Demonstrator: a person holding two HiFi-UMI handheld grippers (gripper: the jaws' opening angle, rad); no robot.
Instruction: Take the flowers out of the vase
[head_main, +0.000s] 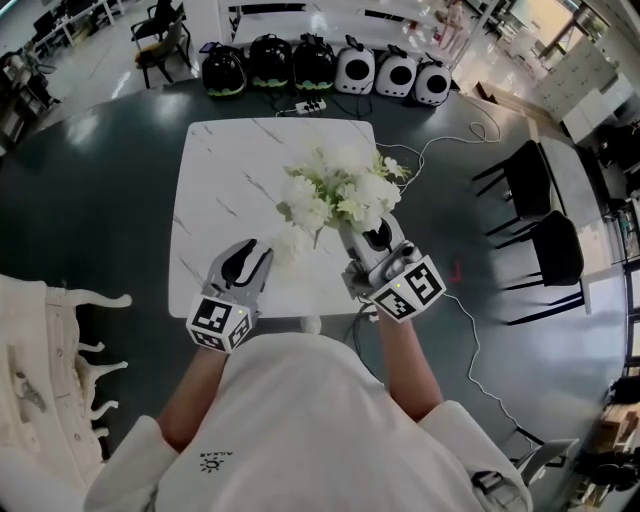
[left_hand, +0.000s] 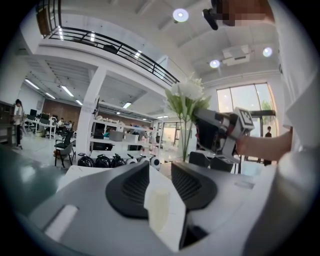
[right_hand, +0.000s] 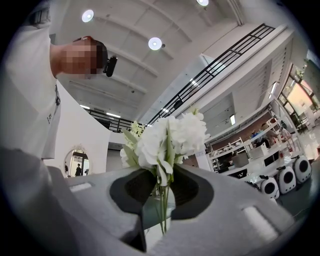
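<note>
A bunch of white flowers (head_main: 340, 190) with green stems stands over the white marble table (head_main: 220, 180). My right gripper (head_main: 372, 238) is shut on the stems just under the blooms (right_hand: 167, 137). In the right gripper view the stems run down between the jaws (right_hand: 159, 185) into pale glass that looks like the vase (right_hand: 152, 212). From the left gripper view the flowers (left_hand: 187, 95) rise above the right gripper (left_hand: 200, 125). My left gripper (head_main: 258, 255) rests near the table's front left, its jaws (left_hand: 160, 175) slightly apart and empty. In the head view the blooms hide the vase.
Black and white rounded cases (head_main: 320, 65) line the floor beyond the table, with a power strip (head_main: 308, 105) in front of them. Black chairs (head_main: 540, 220) stand to the right, and a cable (head_main: 470, 320) trails across the floor. A white garment (head_main: 40, 370) lies at left.
</note>
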